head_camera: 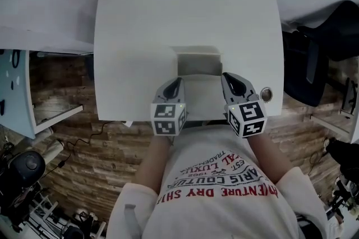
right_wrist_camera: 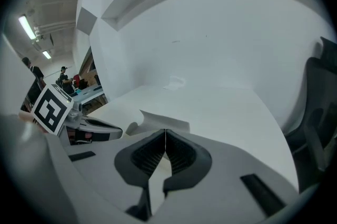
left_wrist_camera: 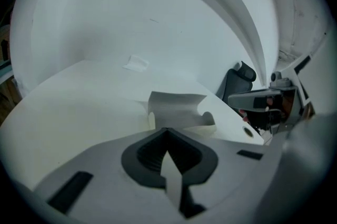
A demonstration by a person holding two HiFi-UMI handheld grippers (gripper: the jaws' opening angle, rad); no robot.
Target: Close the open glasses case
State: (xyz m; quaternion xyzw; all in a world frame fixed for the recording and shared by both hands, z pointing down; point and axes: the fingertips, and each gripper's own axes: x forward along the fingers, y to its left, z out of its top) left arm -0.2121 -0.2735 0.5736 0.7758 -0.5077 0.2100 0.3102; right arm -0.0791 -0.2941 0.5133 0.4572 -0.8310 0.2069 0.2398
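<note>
Now the open glasses case point(head_camera: 197, 81) sits at the middle of the table's point(head_camera: 134, 36) near edge, right between my two tools. My left gripper point(head_camera: 175, 86) is just beside its left side and my right gripper point(head_camera: 231, 83) just beside its right side. Neither looks clearly nearer, and I cannot tell whether either touches it. The lid point(head_camera: 197, 61) stands up on the far side. Its hinge line runs left to right, parallel to that near edge, so I judge it must fold toward me onto the tray.

From the left gripper view the case point(left_wrist_camera: 176, 110) lies ahead and a little right; from the right gripper view it point(right_wrist_camera: 163, 123) lies ahead and a little left.

Both pairs of jaws are pressed together with nothing between them.
</note>
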